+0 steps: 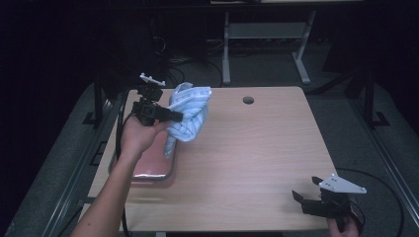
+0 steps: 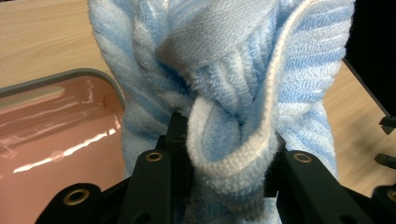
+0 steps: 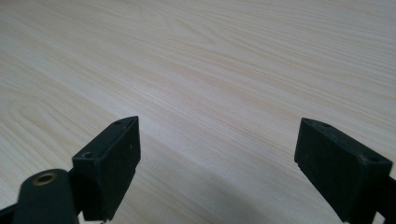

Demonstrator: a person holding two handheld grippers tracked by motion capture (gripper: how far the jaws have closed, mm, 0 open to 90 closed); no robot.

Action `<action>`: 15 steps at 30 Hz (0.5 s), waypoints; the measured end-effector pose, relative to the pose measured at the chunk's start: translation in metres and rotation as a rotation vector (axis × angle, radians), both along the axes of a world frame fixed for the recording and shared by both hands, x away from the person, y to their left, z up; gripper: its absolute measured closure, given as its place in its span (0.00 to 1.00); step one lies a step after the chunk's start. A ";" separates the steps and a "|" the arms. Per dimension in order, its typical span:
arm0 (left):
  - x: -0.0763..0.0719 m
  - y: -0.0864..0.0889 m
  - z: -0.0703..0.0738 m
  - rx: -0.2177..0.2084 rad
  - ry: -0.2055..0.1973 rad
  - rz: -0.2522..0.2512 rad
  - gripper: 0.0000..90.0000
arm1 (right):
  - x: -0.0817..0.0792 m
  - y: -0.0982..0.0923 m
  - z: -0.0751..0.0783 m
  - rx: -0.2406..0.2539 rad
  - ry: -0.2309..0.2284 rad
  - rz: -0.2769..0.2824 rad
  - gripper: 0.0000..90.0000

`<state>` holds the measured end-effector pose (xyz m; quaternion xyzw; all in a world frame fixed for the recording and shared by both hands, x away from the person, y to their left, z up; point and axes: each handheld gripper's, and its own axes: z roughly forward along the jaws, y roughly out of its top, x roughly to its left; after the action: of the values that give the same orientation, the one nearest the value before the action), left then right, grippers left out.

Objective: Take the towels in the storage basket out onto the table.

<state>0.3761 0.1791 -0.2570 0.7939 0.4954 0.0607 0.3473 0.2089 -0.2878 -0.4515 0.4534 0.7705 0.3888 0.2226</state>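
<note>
Towel (image 1: 189, 114) bunched, hangs vertical, pinched in left tongs (image 1: 179, 117); right tongs (image 1: 302, 198) spread

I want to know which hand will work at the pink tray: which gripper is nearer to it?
Left. The left gripper hangs just above the pink tray, shut on the blue towel. The right gripper sits open at the table's opposite near corner.
</note>
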 end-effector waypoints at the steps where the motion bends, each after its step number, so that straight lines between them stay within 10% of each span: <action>1: 0.000 -0.002 0.001 -0.001 -0.001 -0.003 0.73 | 0.000 0.000 0.000 -0.003 -0.002 0.002 0.15; 15: 0.007 -0.032 -0.005 0.016 0.015 -0.063 0.73 | 0.000 0.001 0.000 0.008 0.003 0.000 0.15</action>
<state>0.3831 0.1471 -0.2618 0.8122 0.4724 0.0475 0.3391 0.2090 -0.2867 -0.4511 0.4547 0.7693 0.3913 0.2196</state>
